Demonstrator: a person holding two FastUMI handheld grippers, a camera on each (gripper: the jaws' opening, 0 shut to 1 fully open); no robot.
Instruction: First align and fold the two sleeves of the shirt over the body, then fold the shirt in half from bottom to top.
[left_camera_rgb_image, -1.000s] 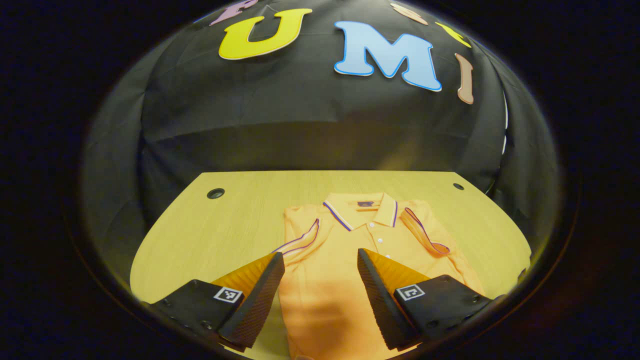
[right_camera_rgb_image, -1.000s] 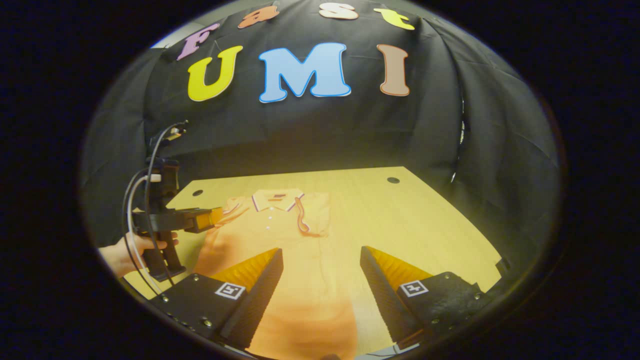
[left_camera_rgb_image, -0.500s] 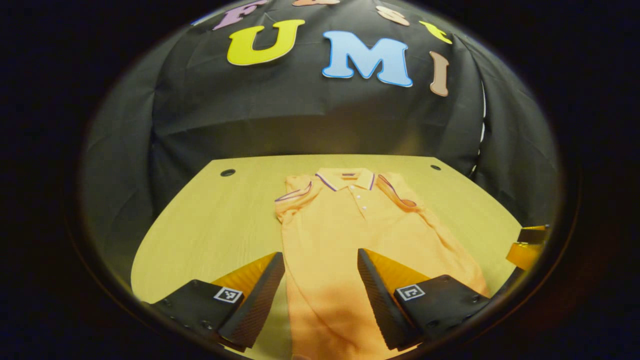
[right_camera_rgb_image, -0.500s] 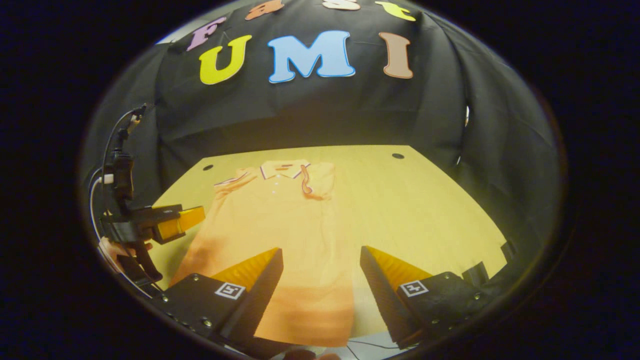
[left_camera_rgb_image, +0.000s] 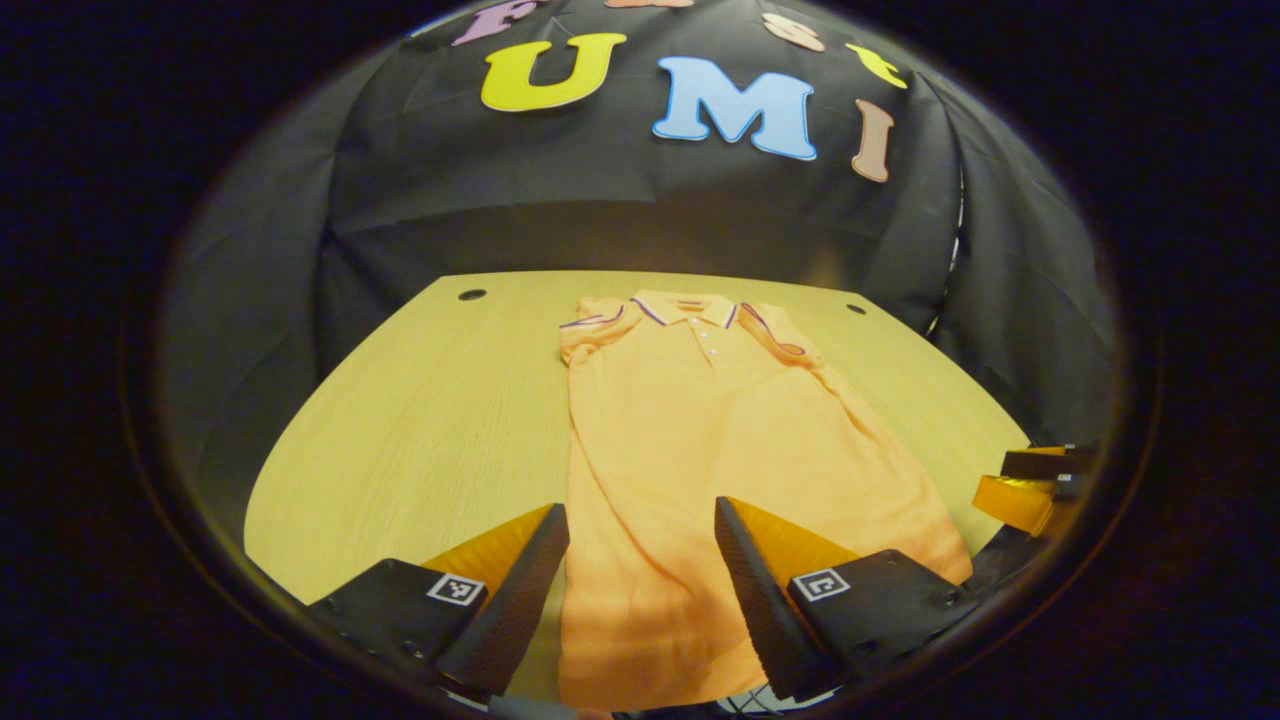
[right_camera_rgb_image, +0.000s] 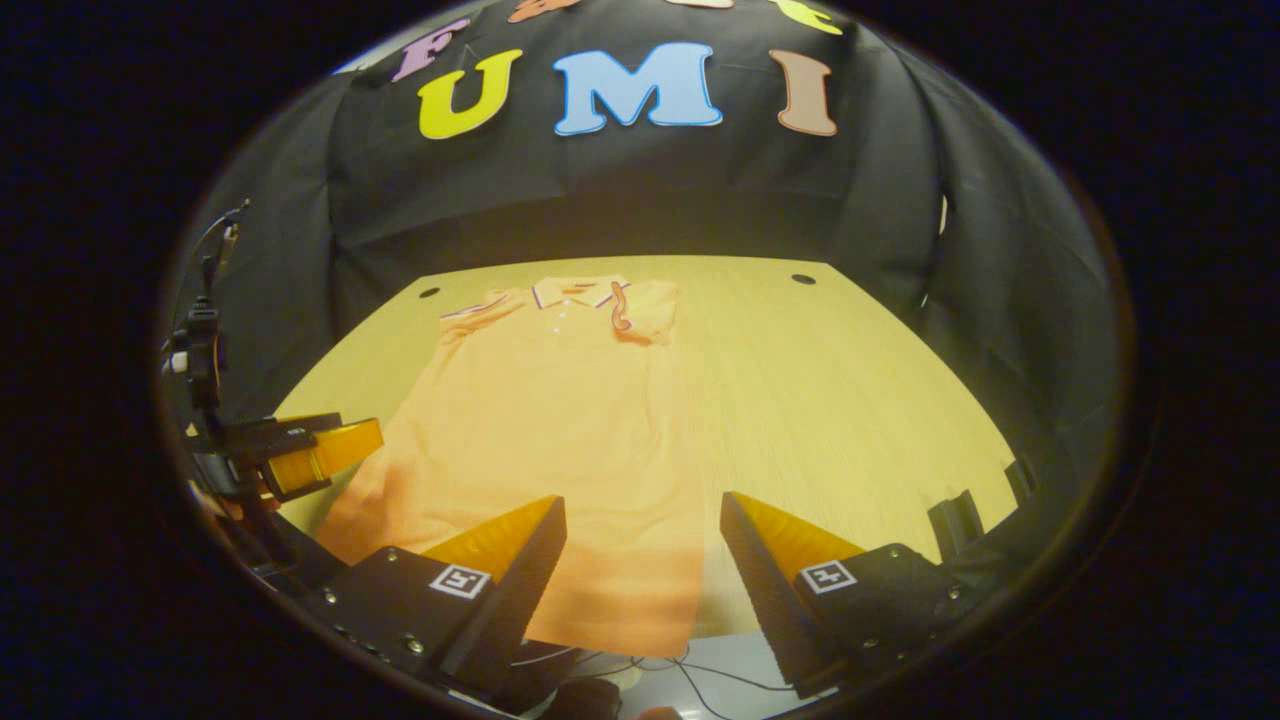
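An orange polo shirt (left_camera_rgb_image: 700, 450) (right_camera_rgb_image: 550, 420) lies flat on the wooden table (left_camera_rgb_image: 420, 420), collar at the far end, hem at the near edge. Both short sleeves with dark trim are folded in over the chest. My left gripper (left_camera_rgb_image: 640, 560) is open, hovering above the hem's left part with nothing between its fingers. My right gripper (right_camera_rgb_image: 640, 560) is open above the hem's right corner. In the right gripper view the left gripper (right_camera_rgb_image: 300, 455) shows at the far left; in the left gripper view the right gripper (left_camera_rgb_image: 1030, 490) shows at the far right.
The table (right_camera_rgb_image: 850, 400) has two small round holes (left_camera_rgb_image: 471, 295) (right_camera_rgb_image: 803, 279) near its far corners. Cables (right_camera_rgb_image: 640, 665) lie on the floor below the near edge. Black cloth closes the back and sides.
Both grippers have pulled back toward the near edge and risen, so the whole shirt down to its hem has come into sight. Both stayed open.
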